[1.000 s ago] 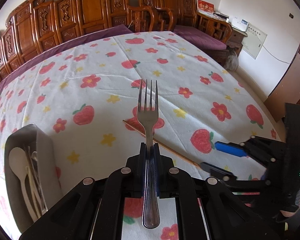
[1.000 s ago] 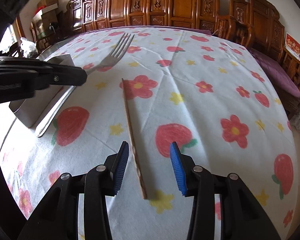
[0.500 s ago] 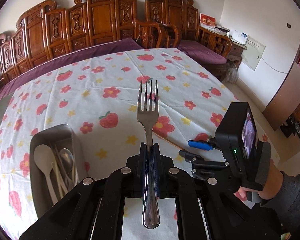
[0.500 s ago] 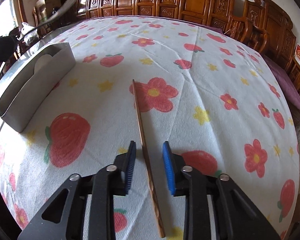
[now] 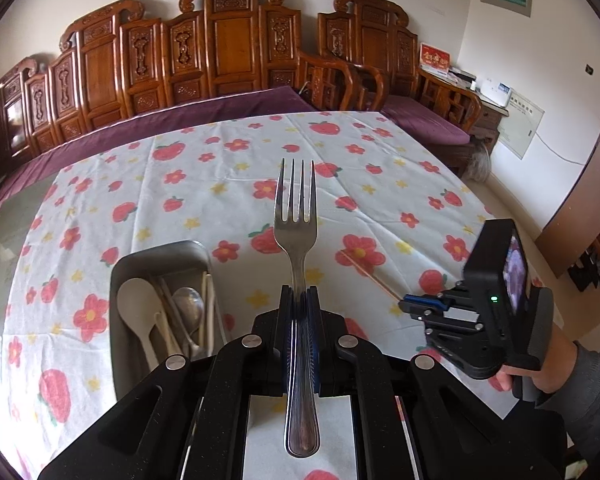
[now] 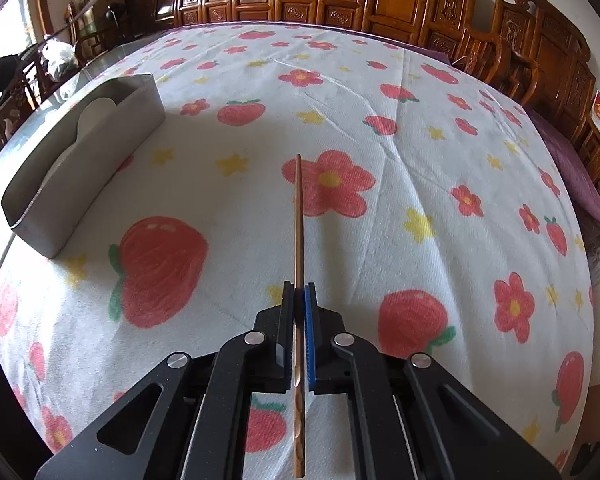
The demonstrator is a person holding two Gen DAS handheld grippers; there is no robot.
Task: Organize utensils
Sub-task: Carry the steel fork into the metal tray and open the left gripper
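Observation:
My left gripper [image 5: 299, 294] is shut on a steel fork [image 5: 296, 216] and holds it high above the table, tines pointing away. Below and to its left stands a grey metal utensil tray [image 5: 118, 280] holding a white spoon [image 5: 138, 308], a steel spoon [image 5: 189, 304] and chopsticks. My right gripper [image 6: 299, 290] is shut on a brown wooden chopstick [image 6: 299, 216] that lies along the tablecloth. The right gripper also shows in the left wrist view [image 5: 414, 303], low at the right, with the chopstick [image 5: 368, 274]. The tray [image 6: 80, 152] stands to the left in the right wrist view.
The table carries a white cloth with strawberries and flowers [image 5: 220, 168]. Carved wooden chairs [image 5: 228, 48] with purple cushions line the far side. A plastic bag [image 6: 60, 60] sits beyond the table's left end. The floor drops off at the right [image 5: 532, 216].
My right gripper has closed on the chopstick; its jaws were apart around it before. My left gripper has risen and drawn back with the fork, so the tray shows more fully.

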